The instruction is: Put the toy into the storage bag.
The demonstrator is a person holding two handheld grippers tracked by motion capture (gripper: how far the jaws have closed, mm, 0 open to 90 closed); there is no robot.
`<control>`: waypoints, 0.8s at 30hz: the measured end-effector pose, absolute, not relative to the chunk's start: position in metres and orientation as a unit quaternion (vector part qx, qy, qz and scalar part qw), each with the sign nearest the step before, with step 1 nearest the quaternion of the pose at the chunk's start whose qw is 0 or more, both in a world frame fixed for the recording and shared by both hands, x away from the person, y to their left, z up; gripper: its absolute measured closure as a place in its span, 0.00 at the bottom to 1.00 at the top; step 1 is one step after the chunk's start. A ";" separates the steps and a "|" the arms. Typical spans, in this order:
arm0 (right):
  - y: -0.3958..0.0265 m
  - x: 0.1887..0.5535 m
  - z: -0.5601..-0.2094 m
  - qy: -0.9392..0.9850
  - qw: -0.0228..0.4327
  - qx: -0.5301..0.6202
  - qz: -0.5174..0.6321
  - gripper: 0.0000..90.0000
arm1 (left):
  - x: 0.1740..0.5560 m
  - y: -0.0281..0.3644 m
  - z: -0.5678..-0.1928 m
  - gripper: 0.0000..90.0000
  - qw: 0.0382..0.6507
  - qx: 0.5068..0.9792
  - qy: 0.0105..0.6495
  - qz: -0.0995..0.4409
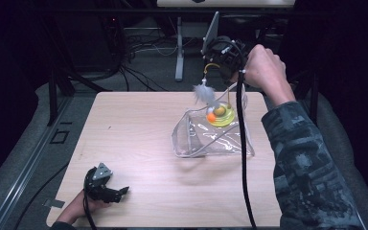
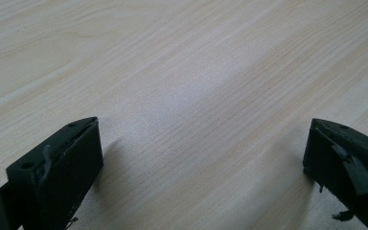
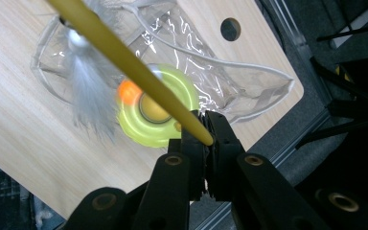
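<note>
Yellow wand [image 3: 124, 67] is clamped in the right gripper [image 3: 206, 125] over the clear pouch [image 1: 211, 136]; left gripper [image 2: 201, 158] fingers are spread on the tabletop [image 1: 139, 143].

Left gripper [image 1: 120, 192] lies low near the table's near-left corner, jaws spread wide; right gripper [image 1: 210, 66] held high over the far edge, jaws pinched.

The bench [image 1: 139, 143] is pale wood with a fine, straight grain. Toward two o'clock on it lies a clear plastic bag [image 1: 211, 139] with a whitish edge. Over it hangs a toy: a yellow-green ring [image 3: 155, 108] with a dull yellow middle, an orange ball [image 3: 128, 92] at its ten o'clock rim, a grey-white feather [image 3: 90, 91], and a yellow stick [image 3: 124, 62]. Both the left claw [image 2: 203, 158] and the right claw [image 3: 206, 139] are black. The sleeve [image 1: 302, 158] has a grey camouflage pattern.
</note>
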State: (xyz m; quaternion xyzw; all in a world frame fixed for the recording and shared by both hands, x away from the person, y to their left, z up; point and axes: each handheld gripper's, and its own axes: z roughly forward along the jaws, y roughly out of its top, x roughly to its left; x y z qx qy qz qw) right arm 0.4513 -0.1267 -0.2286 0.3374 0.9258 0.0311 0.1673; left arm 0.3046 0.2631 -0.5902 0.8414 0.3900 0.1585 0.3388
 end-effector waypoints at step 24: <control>-0.130 0.465 -0.285 0.930 0.127 0.345 0.016 0.97 | 0.305 0.263 -0.590 0.00 0.339 0.842 0.390 0.158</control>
